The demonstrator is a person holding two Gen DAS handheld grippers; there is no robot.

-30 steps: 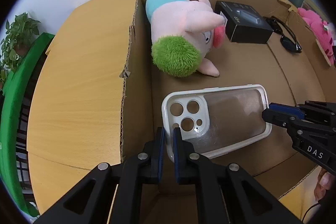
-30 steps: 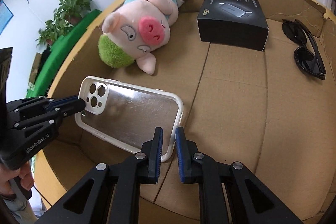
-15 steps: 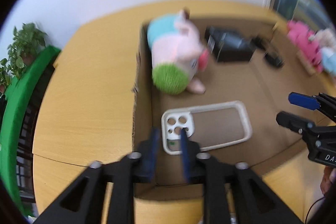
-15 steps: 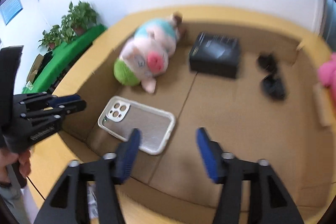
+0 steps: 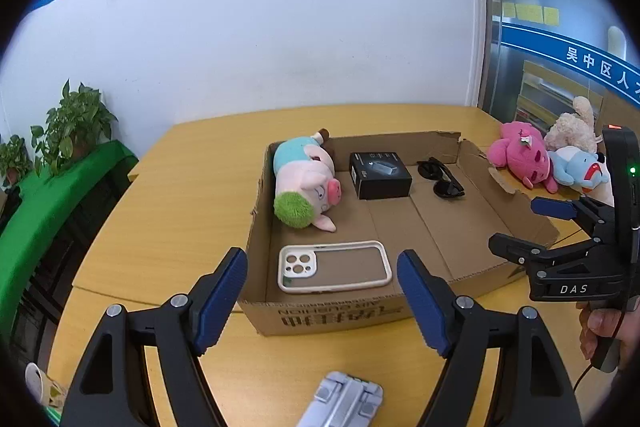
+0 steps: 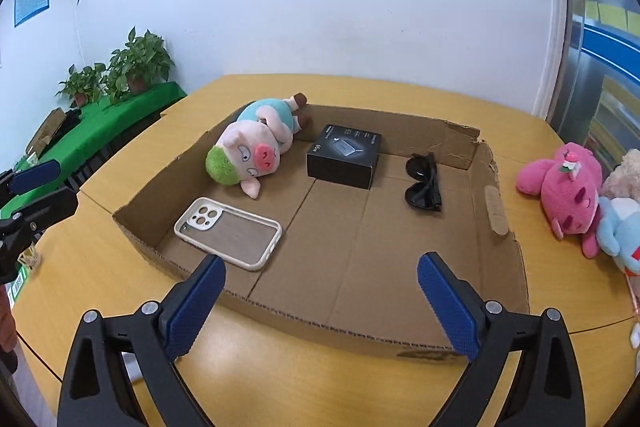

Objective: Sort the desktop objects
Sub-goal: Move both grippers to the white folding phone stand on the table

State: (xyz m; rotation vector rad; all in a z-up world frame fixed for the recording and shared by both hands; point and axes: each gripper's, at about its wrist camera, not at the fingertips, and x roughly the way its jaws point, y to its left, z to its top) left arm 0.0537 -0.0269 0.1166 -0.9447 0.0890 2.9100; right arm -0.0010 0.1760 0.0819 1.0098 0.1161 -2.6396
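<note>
Claws (image 5: 322, 283) (image 6: 320, 287) agape (both); phone case (image 5: 335, 265) boxed.

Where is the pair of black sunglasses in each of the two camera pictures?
Left wrist view: the sunglasses lie inside the cardboard box, right of centre, towards its far wall.
Right wrist view: the sunglasses lie a little right of centre, near the box's far right corner.
Shared landmark: the black box sits just to their left in both views, with the plush pig further left.
</note>
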